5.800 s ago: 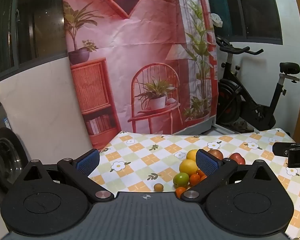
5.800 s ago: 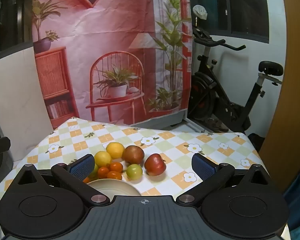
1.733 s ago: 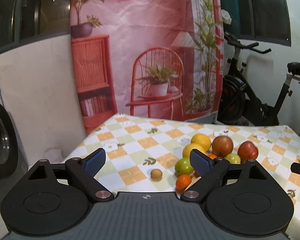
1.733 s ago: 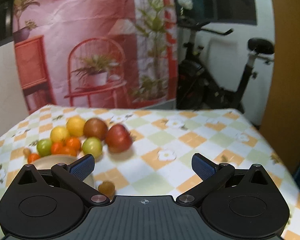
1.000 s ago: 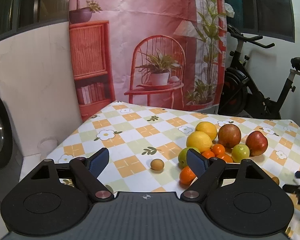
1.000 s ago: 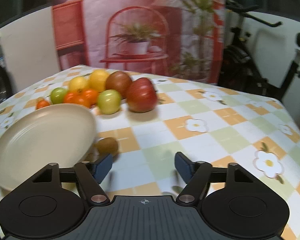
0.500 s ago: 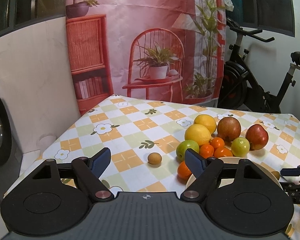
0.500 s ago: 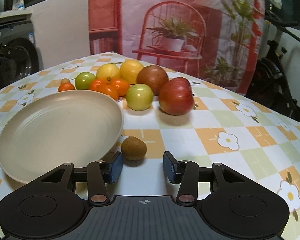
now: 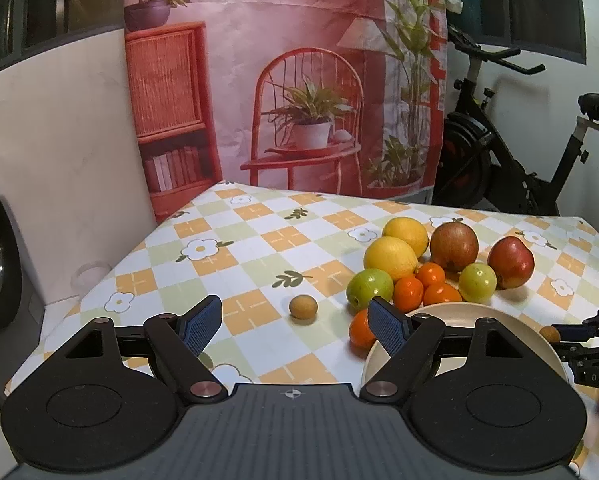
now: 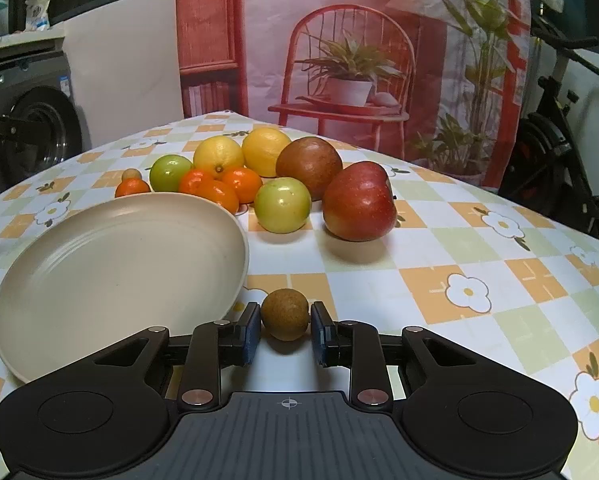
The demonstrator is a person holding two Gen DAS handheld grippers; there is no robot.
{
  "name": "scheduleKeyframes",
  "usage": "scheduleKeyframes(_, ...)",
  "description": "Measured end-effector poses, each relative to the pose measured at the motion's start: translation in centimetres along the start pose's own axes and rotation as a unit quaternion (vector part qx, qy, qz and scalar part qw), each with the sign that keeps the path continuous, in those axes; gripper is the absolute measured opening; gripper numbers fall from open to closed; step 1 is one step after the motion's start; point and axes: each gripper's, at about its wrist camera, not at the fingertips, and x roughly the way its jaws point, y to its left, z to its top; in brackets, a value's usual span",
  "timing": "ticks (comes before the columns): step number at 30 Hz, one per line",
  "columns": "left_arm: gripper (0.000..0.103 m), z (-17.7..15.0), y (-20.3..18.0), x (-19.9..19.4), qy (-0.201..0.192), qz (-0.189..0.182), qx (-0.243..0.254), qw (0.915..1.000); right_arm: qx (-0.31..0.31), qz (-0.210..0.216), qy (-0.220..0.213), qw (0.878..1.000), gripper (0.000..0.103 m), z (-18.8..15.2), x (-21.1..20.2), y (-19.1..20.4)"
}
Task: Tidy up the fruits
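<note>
Pinching the small brown round fruit (image 10: 285, 314) on the checked worktop (image 10: 439, 248), the right gripper (image 10: 284, 330) has just closed its fingers onto it; the left gripper (image 9: 295, 322) hangs open and empty. Lift straight, keep squeezing gently, then release over the shallow beige plate (image 10: 59, 292) just beside, short of the piled citrus and apples (image 10: 283, 176) behind.
</note>
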Motion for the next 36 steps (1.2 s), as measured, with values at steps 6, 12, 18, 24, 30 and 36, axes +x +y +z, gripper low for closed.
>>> scheduleKeyframes(6, 0.083, -0.1, 0.5, 0.4, 0.015, -0.003, -0.011, 0.9998, 0.017, -0.007, 0.0, 1.0, 0.025, -0.1, -0.1, -0.3)
scheduleKeyframes(12, 0.075, -0.3, 0.8, 0.9, 0.024, -0.01, -0.007, 0.9996, 0.022, -0.011, 0.003, 1.0, 0.025, -0.2, 0.0, -0.4)
scheduleKeyframes(18, 0.067, -0.4, 2.1, 2.0, 0.023, -0.018, -0.022, 0.9993, 0.023, -0.011, 0.003, 1.0, 0.024, -0.2, 0.0, -0.4)
scheduleKeyframes(24, 0.057, -0.1, 2.6, 3.5, 0.021, -0.029, -0.019, 0.9992, 0.023, -0.01, 0.003, 1.0, 0.024, -0.2, 0.0, -0.4)
scheduleKeyframes(30, 0.044, 0.5, 2.8, 7.5, 0.036, -0.055, -0.036, 0.9972, 0.026, -0.014, 0.002, 1.0, 0.024, -0.2, 0.0, -0.4)
scheduleKeyframes(36, 0.043, 0.7, 2.3, 11.3, 0.054, -0.072, -0.04, 0.9952, 0.027, -0.014, 0.002, 1.0, 0.024, -0.2, -0.1, -0.4)
